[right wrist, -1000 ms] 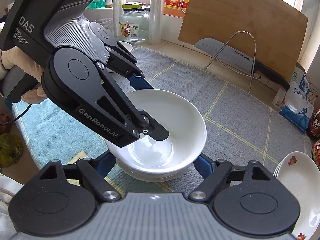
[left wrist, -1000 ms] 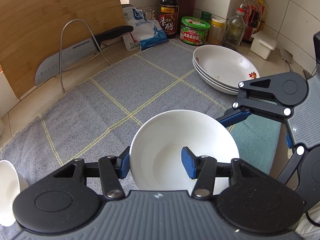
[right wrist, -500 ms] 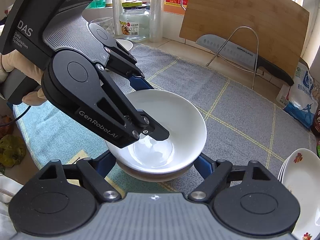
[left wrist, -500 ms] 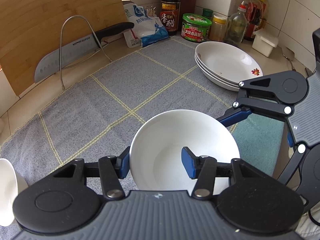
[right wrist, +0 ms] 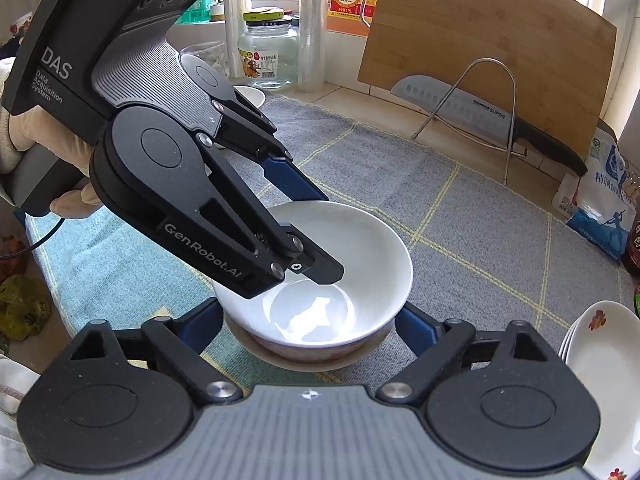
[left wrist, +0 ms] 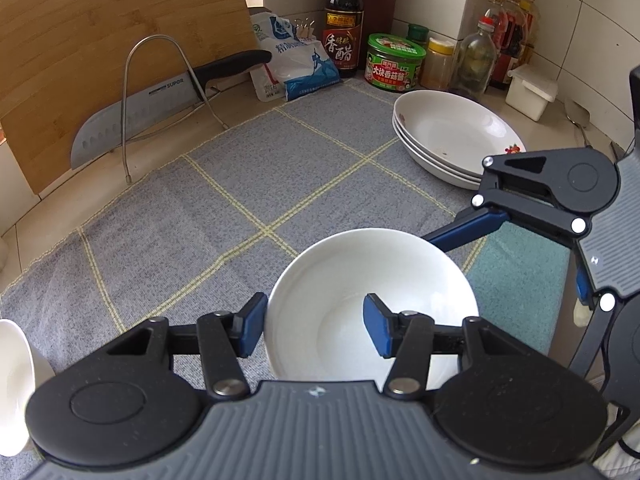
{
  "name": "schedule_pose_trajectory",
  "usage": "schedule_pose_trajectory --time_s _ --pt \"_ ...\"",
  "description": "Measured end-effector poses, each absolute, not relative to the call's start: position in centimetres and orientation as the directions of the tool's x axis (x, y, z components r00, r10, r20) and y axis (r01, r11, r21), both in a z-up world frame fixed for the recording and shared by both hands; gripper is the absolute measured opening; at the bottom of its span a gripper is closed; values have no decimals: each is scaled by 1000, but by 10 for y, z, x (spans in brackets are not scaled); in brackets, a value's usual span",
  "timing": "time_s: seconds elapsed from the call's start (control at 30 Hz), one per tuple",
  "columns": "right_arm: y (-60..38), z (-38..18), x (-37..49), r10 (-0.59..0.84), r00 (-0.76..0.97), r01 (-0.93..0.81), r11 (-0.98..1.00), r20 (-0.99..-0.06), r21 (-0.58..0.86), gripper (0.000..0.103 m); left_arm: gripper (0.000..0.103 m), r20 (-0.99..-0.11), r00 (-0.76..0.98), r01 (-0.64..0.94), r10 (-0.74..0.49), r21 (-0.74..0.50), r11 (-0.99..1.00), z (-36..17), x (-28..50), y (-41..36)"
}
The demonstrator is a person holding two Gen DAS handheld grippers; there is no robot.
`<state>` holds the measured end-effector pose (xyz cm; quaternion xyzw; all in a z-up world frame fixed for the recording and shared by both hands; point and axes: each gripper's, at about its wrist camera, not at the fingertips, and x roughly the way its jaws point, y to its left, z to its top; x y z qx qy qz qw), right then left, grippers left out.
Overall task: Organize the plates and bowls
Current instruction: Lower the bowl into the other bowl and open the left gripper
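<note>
1. I have the left hand-held gripper [left wrist: 314, 330] clamped on the near rim of the white bowl [left wrist: 372, 304] — one pad outside the wall, one inside.
2. Right hand-held gripper [right wrist: 310, 326]: jaws have just been opening, now spread wide on either side of the bowl stack, pads off it.
3. White bowl sits nested in a second bowl [right wrist: 316, 358], on the blue towel [right wrist: 96, 264] beside the grey checked mat [left wrist: 240, 200] on the bench.
4. Stack of flower-printed plates [left wrist: 452, 136] sits further back on the mat — apart from the bowls.
</note>
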<state>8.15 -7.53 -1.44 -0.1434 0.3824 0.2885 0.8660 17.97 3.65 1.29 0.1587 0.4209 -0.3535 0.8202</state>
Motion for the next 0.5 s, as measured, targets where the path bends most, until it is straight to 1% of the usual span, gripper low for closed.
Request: schedule_pose_trajectory --time_s 0.07,0.17,0.23,0.3,0.43,0.5 --pt "-75 -12 81 396 547 -609 793 -737 -26 103 54 -801 401 710 -445 -35 703 14 180 38" --pt "-75 -10 78 396 552 -607 794 -733 -28 103 64 -793 420 696 -441 -30 717 17 181 43" --pt "-75 -7 75 398 565 -606 795 -723 -36 103 66 -787 436 684 -436 -26 729 19 181 48" --pt "-76 -2 71 408 580 -609 792 -705 -43 103 71 -780 448 667 -436 -33 745 22 181 53" --pt "-73 4 65 454 567 -637 771 -687 -15 103 72 -767 472 634 -434 -47 772 26 181 64" --pt "-71 2 63 454 560 -643 765 -692 -18 103 76 -759 486 617 -433 -53 785 28 178 70"
